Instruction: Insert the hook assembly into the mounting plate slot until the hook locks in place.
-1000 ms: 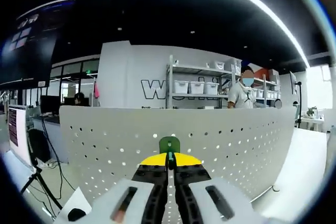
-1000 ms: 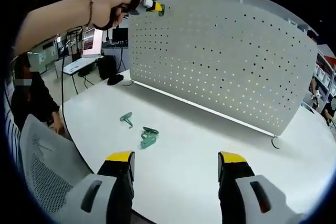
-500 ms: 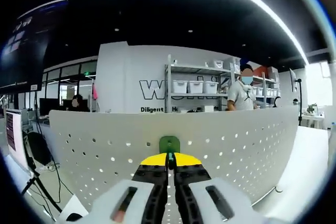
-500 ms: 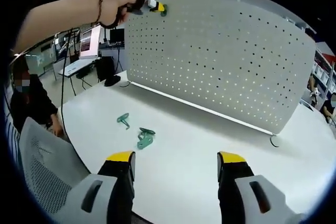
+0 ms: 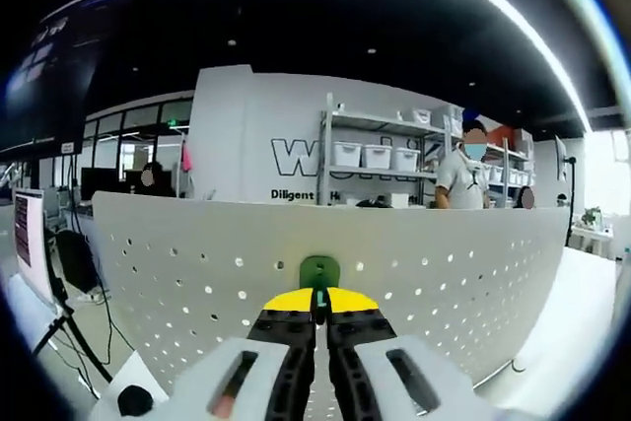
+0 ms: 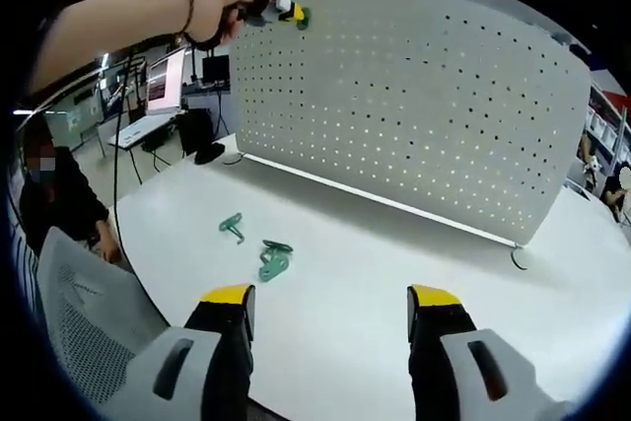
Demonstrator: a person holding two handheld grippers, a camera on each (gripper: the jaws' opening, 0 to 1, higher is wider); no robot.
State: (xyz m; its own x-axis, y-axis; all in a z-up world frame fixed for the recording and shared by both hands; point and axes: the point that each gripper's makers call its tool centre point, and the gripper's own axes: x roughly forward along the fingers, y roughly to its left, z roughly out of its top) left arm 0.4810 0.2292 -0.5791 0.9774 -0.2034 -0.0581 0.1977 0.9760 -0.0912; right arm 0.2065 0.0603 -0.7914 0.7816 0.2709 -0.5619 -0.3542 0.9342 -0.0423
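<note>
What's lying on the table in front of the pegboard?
Two loose green hooks lie on the white table, in front of the pegboard. What lies behind the board is hidden from the right gripper view.

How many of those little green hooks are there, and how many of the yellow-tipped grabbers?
Green hooks: 3 — one held at the pegboard, two lying on the table.
Yellow-tipped grabbers: 2 — left, right.
Total: 5
</note>
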